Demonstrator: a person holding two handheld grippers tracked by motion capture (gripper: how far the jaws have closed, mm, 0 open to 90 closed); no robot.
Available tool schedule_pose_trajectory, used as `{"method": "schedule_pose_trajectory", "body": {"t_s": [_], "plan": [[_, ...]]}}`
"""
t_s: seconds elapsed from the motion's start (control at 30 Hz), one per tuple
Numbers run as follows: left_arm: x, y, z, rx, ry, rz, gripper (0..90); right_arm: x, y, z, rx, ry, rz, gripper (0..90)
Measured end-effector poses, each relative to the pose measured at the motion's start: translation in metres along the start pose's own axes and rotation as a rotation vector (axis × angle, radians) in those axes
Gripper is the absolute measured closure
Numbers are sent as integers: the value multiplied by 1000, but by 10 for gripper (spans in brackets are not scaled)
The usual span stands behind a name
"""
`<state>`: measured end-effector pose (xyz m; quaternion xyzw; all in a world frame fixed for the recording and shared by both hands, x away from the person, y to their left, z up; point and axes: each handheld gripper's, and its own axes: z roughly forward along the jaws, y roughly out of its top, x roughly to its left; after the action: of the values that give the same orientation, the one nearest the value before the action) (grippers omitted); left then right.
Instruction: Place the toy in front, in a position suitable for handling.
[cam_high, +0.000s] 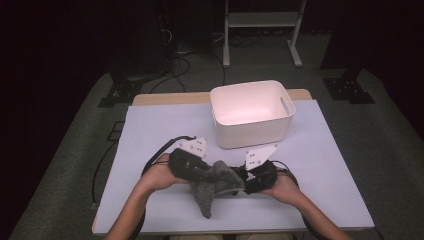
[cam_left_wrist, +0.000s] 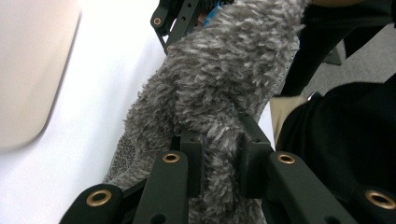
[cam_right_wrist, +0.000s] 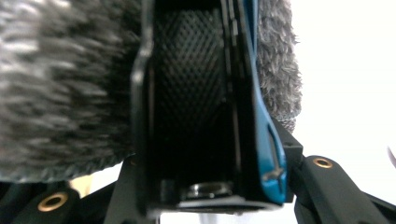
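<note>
The fuzzy grey sock (cam_high: 216, 186) is pinched by the left gripper (cam_left_wrist: 220, 156); the right gripper (cam_high: 243, 181) seems clamped on it too.

White bin (cam_high: 252, 116) on table (cam_high: 165, 120), rack (cam_high: 262, 22) behind.

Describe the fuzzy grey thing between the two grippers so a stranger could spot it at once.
Start at the white bin on the pale table, then look nearer the person, between the left gripper and the right gripper. The grey fuzzy sock sits there, one end trailing toward the table's near edge. It is the one soft, shaggy thing among hard black parts.
</note>
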<state>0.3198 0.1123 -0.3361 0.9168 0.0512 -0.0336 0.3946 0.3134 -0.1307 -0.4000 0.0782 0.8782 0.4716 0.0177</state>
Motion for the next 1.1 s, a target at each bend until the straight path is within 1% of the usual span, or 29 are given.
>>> {"method": "schedule_pose_trajectory", "body": {"t_s": [0.03, 0.07, 0.1, 0.13, 0.17, 0.23, 0.27, 0.3, 0.33, 0.4, 0.43, 0.47, 0.5, 0.53, 0.57, 0.6, 0.63, 0.67, 0.7, 0.73, 0.77, 0.83, 0.87, 0.93, 1.03, 1.07, 1.1], "plan": [[0, -4, -4, 3, 3, -8, 761, 0, 0, 0, 0, 0, 0, 555], [-1, -8, -7, 2, 6, -17, 761, 0, 4, 10, -6, 19, -4, 555], [-1, -12, -9, 0, 9, -23, 761, 0, 4, 10, -6, 19, -4, 555], [-1, -16, -10, 2, 10, -27, 761, -1, 5, 14, -5, 27, -4, 555], [0, -20, -10, 6, 10, -34, 761, -1, 6, 19, 0, 34, -2, 555], [1, -27, -8, 17, 6, -42, 761, 0, 5, 26, 27, 38, -6, 555], [2, -30, -6, 2, -2, -52, 761, 0, 4, 29, 44, 39, -6, 554], [3, -33, -5, -18, -11, -64, 760, 0, 3, 29, 35, 42, -4, 553], [4, -34, -4, -27, -15, -67, 760, 0, 4, 28, 41, 38, -2, 553], [5, -35, -2, -29, -14, -73, 759, 1, 5, 25, 59, 27, -6, 542], [4, -33, 1, -23, -15, -65, 759, 3, 8, 19, 59, 9, -23, 507], [4, -33, 1, -23, -15, -65, 758, 3, 8, 19, 59, 9, -23, 507], [4, -32, 3, -26, -17, -66, 756, 5, 12, 8, 37, -2, -21, 506], [5, -31, 6, -28, -17, -63, 756, 5, 12, 8, 37, -2, -21, 506], [5, -30, 8, -31, -16, -65, 752, 6, 14, 0, 31, -14, -43, 550], [6, -29, 10, -33, -21, -64, 752, 8, 14, -4, 34, -18, -54, 568], [6, -28, 13, -33, -25, -65, 752, 9, 14, -8, 44, -32, -63, 570], [6, -28, 15, -31, -32, -62, 753, 10, 13, -11, 52, -33, -60, 573], [6, -26, 19, -25, -40, -56, 753, 11, 11, -13, 57, -33, -65, 575], [6, -25, 23, -28, -47, -61, 753, 12, 9, -16, 66, -36, -74, 576], [7, -24, 26, -23, -53, -54, 753, 13, 6, -19, 69, -38, -70, 577], [7, -20, 35, -17, -71, -56, 754, 14, 2, -22, 70, -42, -69, 578], [7, -17, 40, -11, -84, -47, 755, 14, -3, -26, 73, -46, -74, 578], [7, -13, 46, -16, -95, -40, 756, 15, -6, -28, 75, -48, -77, 579], [7, -5, 56, 6, -93, -27, 761, 14, -18, -34, 74, -60, -58, 579], [7, -3, 58, 11, -87, -18, 767, 14, -22, -36, 74, -63, -46, 579], [6, 1, 62, 15, -54, 2, 782, 14, -26, -37, 73, -65, -41, 586]]}}
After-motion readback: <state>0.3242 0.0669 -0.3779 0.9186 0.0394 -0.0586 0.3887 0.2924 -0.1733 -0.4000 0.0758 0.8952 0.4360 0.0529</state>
